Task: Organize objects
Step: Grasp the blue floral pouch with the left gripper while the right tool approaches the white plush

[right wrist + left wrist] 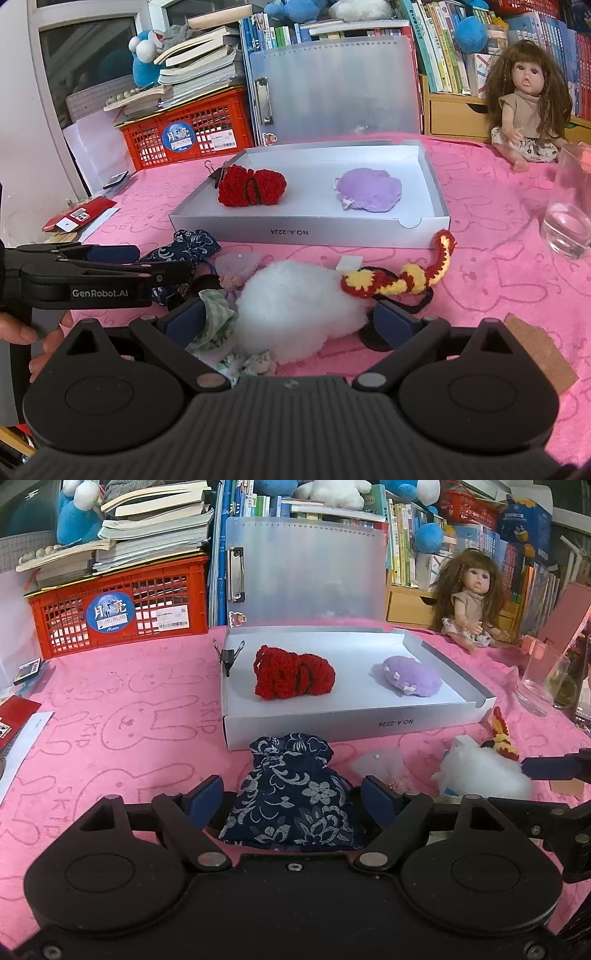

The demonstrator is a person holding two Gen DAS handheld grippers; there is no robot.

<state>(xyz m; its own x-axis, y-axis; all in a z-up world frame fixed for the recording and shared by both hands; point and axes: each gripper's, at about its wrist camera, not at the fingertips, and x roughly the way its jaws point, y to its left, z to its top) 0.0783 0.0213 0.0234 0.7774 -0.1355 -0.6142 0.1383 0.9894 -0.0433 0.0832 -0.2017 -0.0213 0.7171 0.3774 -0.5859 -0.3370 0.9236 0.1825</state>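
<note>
Navy floral pouch (291,794) lies lengthwise between open left gripper (293,799), neck toward box (354,722).

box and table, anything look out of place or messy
Somewhat. The box holds only a red knit piece and a purple cushion, while a blue pouch, white fluff and a crochet cord lie jumbled on the cloth in front of it.

home room | crammed bookshelves (406,531) | doll (472,594) | plush toys (146,55)
</note>
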